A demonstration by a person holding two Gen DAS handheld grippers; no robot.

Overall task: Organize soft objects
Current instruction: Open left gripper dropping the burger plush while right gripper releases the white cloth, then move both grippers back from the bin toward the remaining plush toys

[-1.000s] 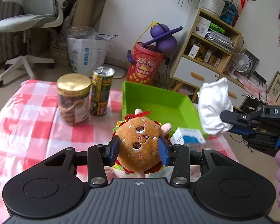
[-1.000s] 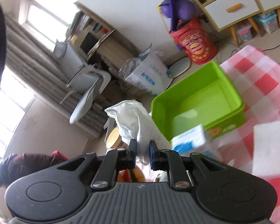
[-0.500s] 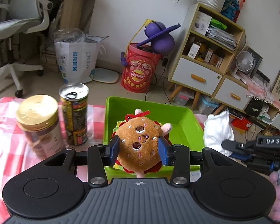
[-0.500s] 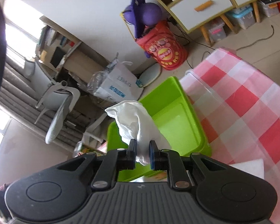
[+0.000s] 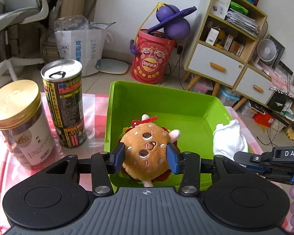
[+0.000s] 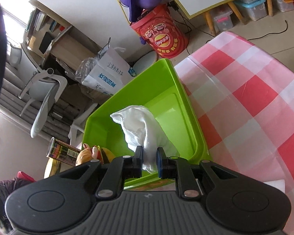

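Checked tablecloth (image 6: 254, 98) shows best rightward, where right gripper (image 6: 149, 159) pinches cloth (image 6: 145, 129); left gripper (image 5: 145, 156), opening, flanks burger plush (image 5: 147, 152).

body: black, ribbed grey centre panel, two round discs
fingers (image 5: 118, 157): black arms, blue pads, silver screws
right gripper (image 5: 264, 157): black, white "DAS" lettering
sleeve (image 6: 7, 184): dark, lower left corner

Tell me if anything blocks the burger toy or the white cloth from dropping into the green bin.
Nothing visible does. The burger toy and white cloth both hang over the green bin, whose floor beneath them looks bare.
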